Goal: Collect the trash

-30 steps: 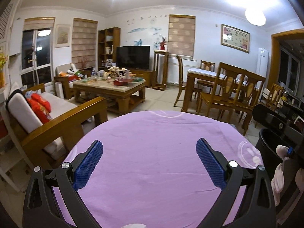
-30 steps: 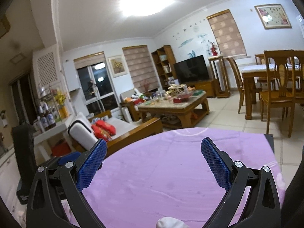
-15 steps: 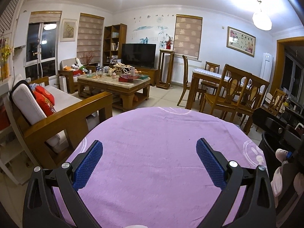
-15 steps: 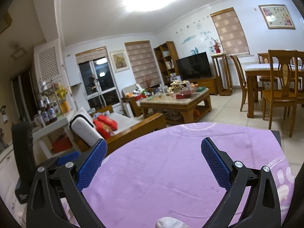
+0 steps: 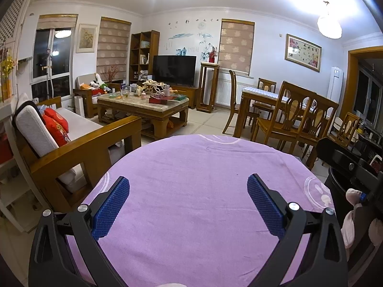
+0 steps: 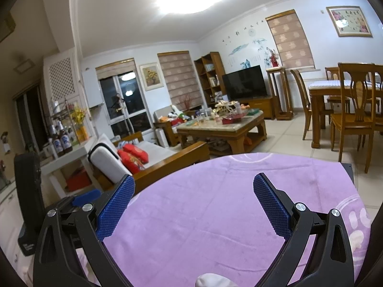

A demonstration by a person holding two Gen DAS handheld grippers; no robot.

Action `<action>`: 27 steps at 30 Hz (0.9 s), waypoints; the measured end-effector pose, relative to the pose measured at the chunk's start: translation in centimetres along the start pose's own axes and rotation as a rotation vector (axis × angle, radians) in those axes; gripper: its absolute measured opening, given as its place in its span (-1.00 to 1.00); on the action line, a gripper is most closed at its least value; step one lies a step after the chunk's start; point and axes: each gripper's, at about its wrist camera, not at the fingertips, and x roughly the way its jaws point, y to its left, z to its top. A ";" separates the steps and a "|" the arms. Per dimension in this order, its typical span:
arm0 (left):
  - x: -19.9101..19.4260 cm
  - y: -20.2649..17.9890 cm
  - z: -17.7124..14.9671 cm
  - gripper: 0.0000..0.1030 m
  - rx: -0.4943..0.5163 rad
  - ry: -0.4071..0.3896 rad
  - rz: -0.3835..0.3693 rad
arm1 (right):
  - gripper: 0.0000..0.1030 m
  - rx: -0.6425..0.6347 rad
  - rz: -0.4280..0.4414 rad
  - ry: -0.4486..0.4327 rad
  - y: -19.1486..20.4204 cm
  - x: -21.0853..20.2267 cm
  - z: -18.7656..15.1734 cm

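Note:
A round table under a purple cloth (image 5: 203, 191) fills the lower half of both views, and I see no loose trash on it. My left gripper (image 5: 188, 180) hovers open over the cloth with nothing between its blue pads (image 5: 111, 208). My right gripper (image 6: 194, 179) is open too and holds nothing. A small white rounded thing (image 6: 210, 281) peeks in at the bottom edge; I cannot tell what it is. In the right wrist view, the left gripper's black body (image 6: 28, 203) shows at the far left.
A dark round bin (image 5: 335, 186) stands by the table's right side, beside a white-gloved hand (image 5: 352, 196). A wooden sofa (image 5: 79, 148) lies left of the table. Beyond are a cluttered coffee table (image 5: 143, 105) and dining chairs (image 5: 296, 119).
Both views have shifted slightly, with the room sliding a little to the right and the table's far edge sitting a bit higher. Both grippers have stayed open and empty.

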 end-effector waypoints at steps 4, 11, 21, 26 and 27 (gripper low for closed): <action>-0.2 -0.4 -0.1 0.90 0.002 -0.001 -0.001 | 0.90 0.004 -0.005 0.001 -0.2 -0.1 -0.2; -0.3 -0.6 -0.1 0.90 0.000 0.002 0.000 | 0.90 0.009 -0.009 0.004 -0.7 -0.5 -0.4; -0.1 -0.7 -0.1 0.90 0.003 0.003 0.002 | 0.90 0.016 -0.013 0.008 -1.1 -0.7 -0.5; -0.1 -0.8 -0.1 0.90 0.002 0.004 0.002 | 0.90 0.016 -0.013 0.009 -1.1 -0.7 -0.5; -0.1 -0.8 -0.1 0.90 0.001 0.004 0.003 | 0.90 0.018 -0.014 0.011 -1.2 -0.7 -0.6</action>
